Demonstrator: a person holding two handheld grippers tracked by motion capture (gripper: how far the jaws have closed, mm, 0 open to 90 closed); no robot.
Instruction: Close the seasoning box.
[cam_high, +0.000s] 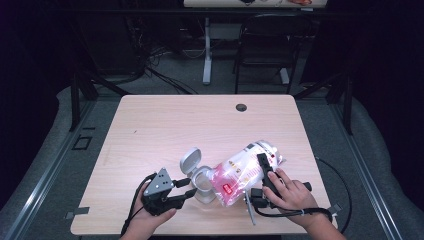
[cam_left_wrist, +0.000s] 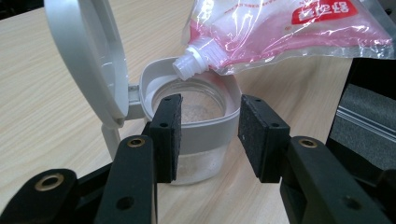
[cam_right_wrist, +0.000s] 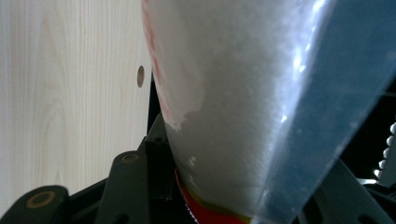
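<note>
Refill judged under way: the jar (cam_left_wrist: 196, 135) stands on the table (cam_high: 165, 125), flip lid (cam_left_wrist: 88, 60) open, a thin layer of white grains on its bottom; most remains in the refill pouch (cam_high: 240, 172). Its uncapped spout (cam_left_wrist: 189, 63) rests over the rim. The left gripper (cam_left_wrist: 210, 137) brackets the jar with 2 wide pads; contact cannot be confirmed. The right gripper (cam_high: 262, 175) clamps the tilted pouch.

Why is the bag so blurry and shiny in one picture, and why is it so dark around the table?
Right gripper view: the pouch sits too near the lens, so it blurs, with glare dots along its plastic. Left gripper view: the jar is sharp. High view: light falls on the table; the room behind stays dark.
</note>
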